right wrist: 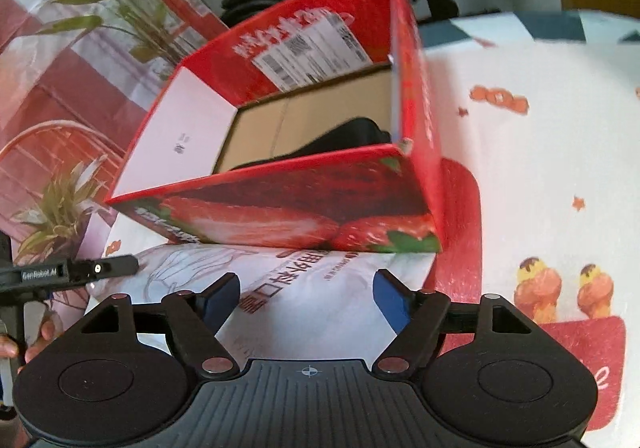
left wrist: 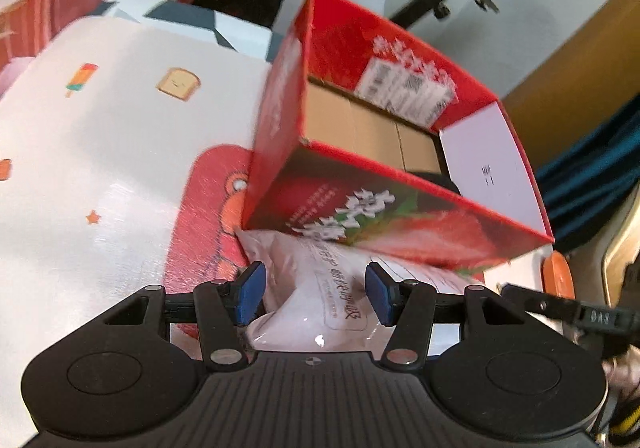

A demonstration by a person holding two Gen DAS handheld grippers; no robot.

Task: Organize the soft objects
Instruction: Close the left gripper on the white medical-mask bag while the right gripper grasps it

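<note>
Item 1: red carton (left wrist: 400,203), open-topped, printed with strawberries on its near wall and white lettering; a white shipping label is stuck to the inside of its far wall. Its brown cardboard floor is visible, with a dark object (right wrist: 348,139) lying in it, too hidden by the near wall to identify. The carton stands on the tablecloth (left wrist: 100,151), partly over a red printed patch of the cloth

Item 2: soft pink-white plastic pack (left wrist: 316,288), printed with lettering and line drawing. It lies on the cloth just in front of the carton's near wall, its far edge touching or tucked under that wall; which of the two cannot be told

Item 3: left gripper (left wrist: 316,290), blue pads. Jaws part-way apart, one pad at each side of the pack's bunched middle; the left pad is against the plastic, while contact at the right pad cannot be told

Item 4: right gripper (right wrist: 308,300), blue pads. Jaws wide, straddling the same pack without pressing on it

Item 5: tablecloth, white with cartoon prints: toast, ice lolly, stars, ice-cream cones. It covers the worktop out to every visible edge
</note>
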